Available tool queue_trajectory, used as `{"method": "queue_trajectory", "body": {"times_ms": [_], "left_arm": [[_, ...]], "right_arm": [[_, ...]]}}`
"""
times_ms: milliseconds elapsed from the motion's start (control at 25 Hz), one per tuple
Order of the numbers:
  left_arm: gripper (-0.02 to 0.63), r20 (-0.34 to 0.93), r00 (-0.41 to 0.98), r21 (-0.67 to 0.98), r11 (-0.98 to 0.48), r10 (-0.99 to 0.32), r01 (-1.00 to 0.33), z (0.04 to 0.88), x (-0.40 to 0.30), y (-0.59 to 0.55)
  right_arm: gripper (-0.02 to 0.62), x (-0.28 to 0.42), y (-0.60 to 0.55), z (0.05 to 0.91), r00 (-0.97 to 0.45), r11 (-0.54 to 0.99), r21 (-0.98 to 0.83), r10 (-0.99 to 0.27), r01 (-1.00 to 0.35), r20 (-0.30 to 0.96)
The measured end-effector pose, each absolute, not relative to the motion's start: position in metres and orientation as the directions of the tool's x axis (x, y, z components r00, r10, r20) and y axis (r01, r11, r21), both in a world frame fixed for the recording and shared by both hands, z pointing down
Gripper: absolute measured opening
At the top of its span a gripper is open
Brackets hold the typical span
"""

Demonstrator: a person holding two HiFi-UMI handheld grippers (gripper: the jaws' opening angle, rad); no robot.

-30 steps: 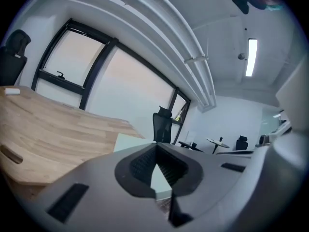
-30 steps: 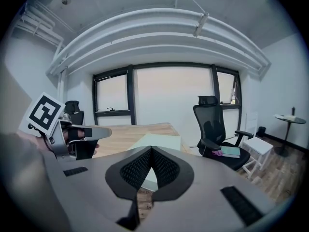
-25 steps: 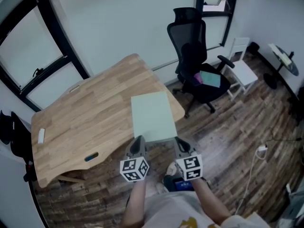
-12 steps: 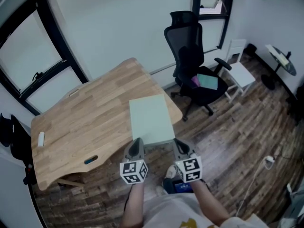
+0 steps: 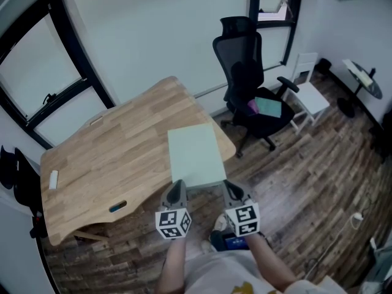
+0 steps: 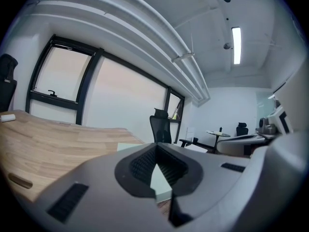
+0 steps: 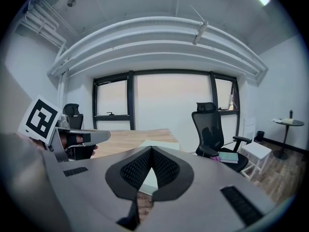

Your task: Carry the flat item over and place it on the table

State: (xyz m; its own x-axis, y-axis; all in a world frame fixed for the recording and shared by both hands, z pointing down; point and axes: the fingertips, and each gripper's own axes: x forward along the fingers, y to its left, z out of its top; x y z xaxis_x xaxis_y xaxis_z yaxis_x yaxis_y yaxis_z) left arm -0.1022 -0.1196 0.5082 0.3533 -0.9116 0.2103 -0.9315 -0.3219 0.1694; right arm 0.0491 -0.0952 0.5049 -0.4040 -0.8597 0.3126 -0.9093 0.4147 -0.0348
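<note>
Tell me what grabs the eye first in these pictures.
A pale green board stands out at centre, gripped along its near edge by the left gripper and the right gripper. It lies over the near right corner of the wooden table. Beyond the table, to the right, a black office chair stands by the wall with a teal book on its seat.

Pale green board [image 5: 195, 157], light-wood table [image 5: 104, 158]
</note>
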Motion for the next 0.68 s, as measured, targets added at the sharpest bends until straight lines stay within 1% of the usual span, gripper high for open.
{"method": "queue_trajectory", "body": {"times_ms": [120, 680], "left_arm": [[0.002, 0.204, 0.354, 0.181, -0.321, -0.913, -0.93, 0.5084, -0.1023, -0.1197], [0.002, 0.201, 0.347, 0.2, -0.309, -0.916, -0.93, 0.5114, -0.1007, -0.1214]], "right_arm": [[-0.003, 0.0499, -0.0976, 0.5049, -0.403, 0.411, -0.036, -0.87, -0.911, 0.285], [-0.003, 0.049, -0.0904, 0.5073, -0.424, 0.435, -0.044, -0.844, -0.899, 0.33]]}}
